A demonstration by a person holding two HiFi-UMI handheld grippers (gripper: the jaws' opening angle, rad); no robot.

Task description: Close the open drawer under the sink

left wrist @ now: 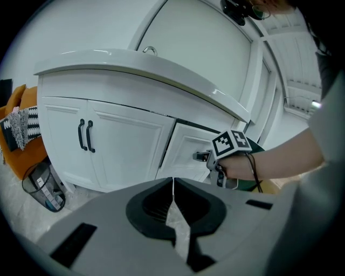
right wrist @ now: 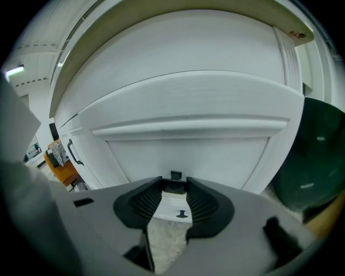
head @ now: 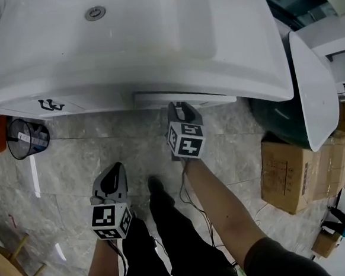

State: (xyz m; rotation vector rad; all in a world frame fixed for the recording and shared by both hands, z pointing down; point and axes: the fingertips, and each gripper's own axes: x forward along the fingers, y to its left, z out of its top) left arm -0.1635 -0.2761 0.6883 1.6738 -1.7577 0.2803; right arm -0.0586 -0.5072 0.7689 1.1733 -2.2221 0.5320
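The white drawer (head: 184, 96) under the sink (head: 123, 43) stands out only slightly from the cabinet front. It also shows in the left gripper view, where the drawer (left wrist: 186, 153) sits just proud of the doors beside it. My right gripper (head: 180, 106) points straight at it, and its tips (right wrist: 174, 183) are shut on the dark drawer handle (right wrist: 176, 176), which fills the gap between them. The left gripper view shows the right gripper (left wrist: 207, 156) at that handle. My left gripper (head: 116, 166) hangs back over the floor, its jaws (left wrist: 173, 183) shut and holding nothing.
Cabinet doors with black handles (left wrist: 85, 135) lie left of the drawer. A wire bin (head: 27, 138) stands on the floor at the left. A dark green tub (head: 278, 117) and cardboard boxes (head: 294, 169) crowd the right. The person's leg and shoe (head: 158, 189) are below.
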